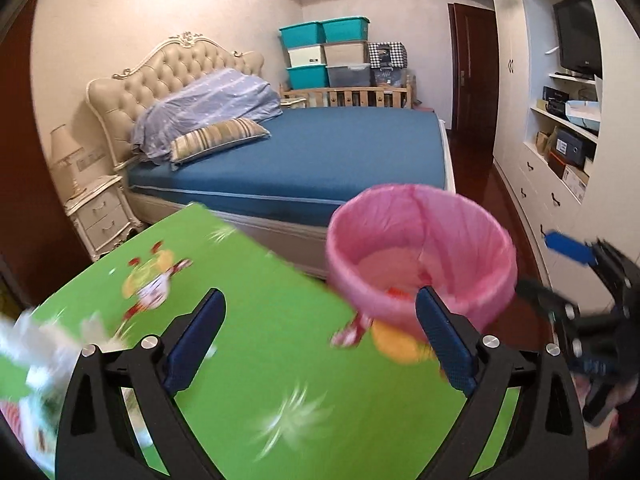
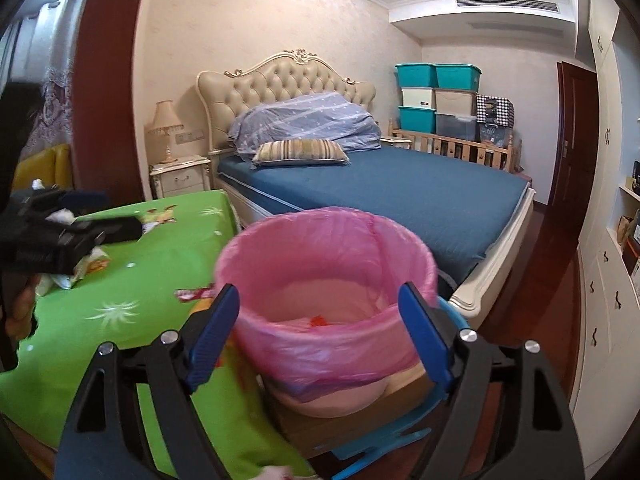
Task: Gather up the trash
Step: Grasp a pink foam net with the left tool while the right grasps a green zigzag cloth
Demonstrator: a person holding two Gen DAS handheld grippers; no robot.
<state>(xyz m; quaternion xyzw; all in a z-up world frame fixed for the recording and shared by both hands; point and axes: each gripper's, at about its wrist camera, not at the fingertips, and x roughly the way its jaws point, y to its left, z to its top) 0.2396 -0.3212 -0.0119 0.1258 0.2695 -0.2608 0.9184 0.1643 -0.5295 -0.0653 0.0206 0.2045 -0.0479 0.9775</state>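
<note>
My left gripper [image 1: 320,344] is hovering wide open and empty over the green tablecloth [image 1: 248,376], pointing toward the pink-lined bin [image 1: 420,256] just beyond.

The crumpled wrappers [image 1: 36,364] left of the left gripper's fingers are being smeared by motion blur and cut by the picture's edge. The bin [image 2: 326,280] ahead of the right gripper is being partly hidden by its fingers; a red scrap [image 2: 319,320] inside is too small to be identified. The green table [image 1: 248,364] prints are being blurred.
</note>
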